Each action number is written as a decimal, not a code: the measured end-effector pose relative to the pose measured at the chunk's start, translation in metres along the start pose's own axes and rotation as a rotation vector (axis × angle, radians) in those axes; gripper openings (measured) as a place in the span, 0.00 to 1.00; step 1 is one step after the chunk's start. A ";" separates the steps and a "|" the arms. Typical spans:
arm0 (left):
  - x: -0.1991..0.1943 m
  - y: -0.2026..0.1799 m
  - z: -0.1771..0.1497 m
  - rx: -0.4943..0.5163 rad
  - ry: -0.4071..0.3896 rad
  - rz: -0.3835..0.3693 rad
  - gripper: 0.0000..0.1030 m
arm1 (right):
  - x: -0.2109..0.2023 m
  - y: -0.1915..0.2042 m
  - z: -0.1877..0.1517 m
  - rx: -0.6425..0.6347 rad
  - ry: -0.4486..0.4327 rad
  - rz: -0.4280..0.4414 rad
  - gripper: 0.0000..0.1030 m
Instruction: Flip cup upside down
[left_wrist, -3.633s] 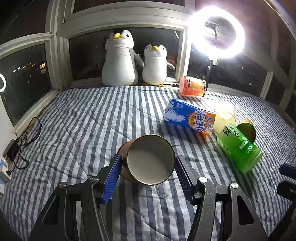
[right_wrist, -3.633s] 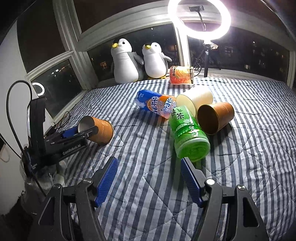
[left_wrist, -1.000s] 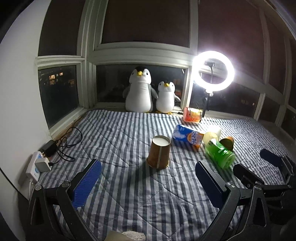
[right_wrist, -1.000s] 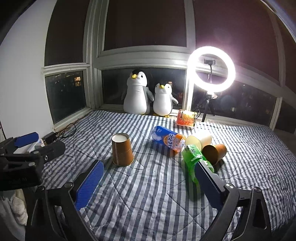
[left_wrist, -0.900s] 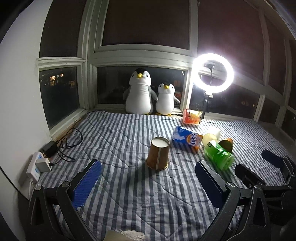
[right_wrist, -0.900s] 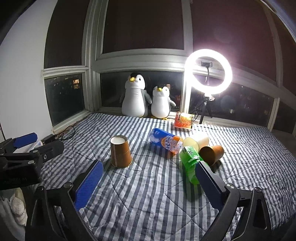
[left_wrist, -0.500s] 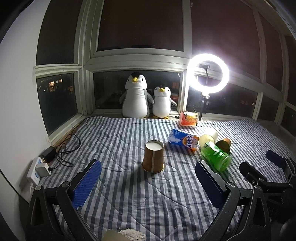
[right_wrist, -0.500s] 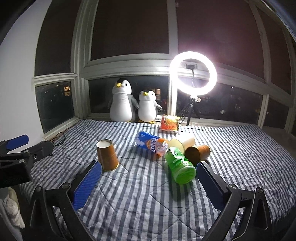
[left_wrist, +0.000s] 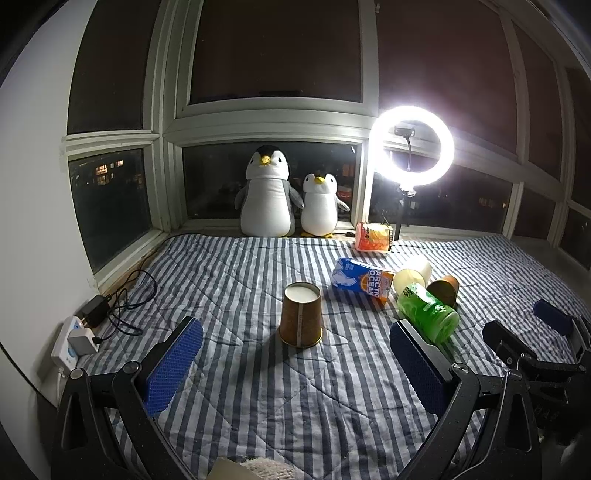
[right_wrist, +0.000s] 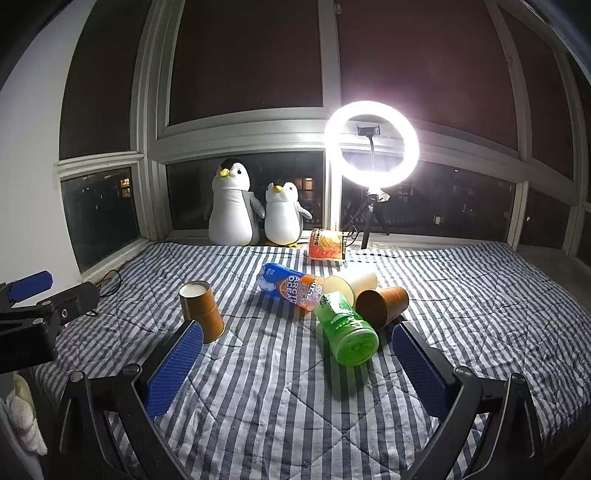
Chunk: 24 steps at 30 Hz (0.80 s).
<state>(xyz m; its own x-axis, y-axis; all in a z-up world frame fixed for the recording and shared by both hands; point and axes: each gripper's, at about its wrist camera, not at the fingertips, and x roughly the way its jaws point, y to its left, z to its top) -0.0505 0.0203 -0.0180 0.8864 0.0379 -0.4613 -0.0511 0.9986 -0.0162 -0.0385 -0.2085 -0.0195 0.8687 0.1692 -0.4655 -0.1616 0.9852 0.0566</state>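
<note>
Both tongs are spread wide and holding nothing. The left gripper (left_wrist: 295, 365) hangs low over the striped quilt (left_wrist: 295, 406), blue pads (left_wrist: 173, 365) far apart, and the cup (left_wrist: 300, 314) sits out ahead between them, well clear of either pad. It's mouth-down on the quilt with its white base facing up. The right gripper (right_wrist: 295, 367) is just as wide, off to the right of the left one, with the cup (right_wrist: 202, 310) ahead of its left pad. Right of the cup there's a pile lying on its side: a blue carton (left_wrist: 362, 282), a green bottle (left_wrist: 426, 312), a white cup (left_wrist: 412, 275) and another brown cup (left_wrist: 443, 291), all bunched together. Further back there's an orange pack (left_wrist: 373, 236), two plush penguins (left_wrist: 266, 199) on the sill, and a lit ring light (left_wrist: 412, 147). A power strip (left_wrist: 72, 338) and cable sit at the left edge.
</note>
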 end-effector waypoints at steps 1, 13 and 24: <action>0.000 0.000 0.000 0.000 0.001 0.000 1.00 | 0.000 0.000 0.000 -0.001 -0.001 -0.001 0.98; 0.002 -0.002 0.001 -0.001 0.000 -0.006 1.00 | 0.001 0.000 0.001 -0.002 -0.001 -0.002 0.98; 0.001 -0.003 0.002 0.003 -0.004 -0.010 1.00 | 0.000 -0.001 0.001 -0.003 -0.003 -0.001 0.98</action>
<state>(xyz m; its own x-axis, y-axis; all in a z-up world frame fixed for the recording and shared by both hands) -0.0479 0.0176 -0.0164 0.8887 0.0276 -0.4577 -0.0405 0.9990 -0.0183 -0.0374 -0.2090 -0.0187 0.8702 0.1686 -0.4629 -0.1623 0.9853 0.0538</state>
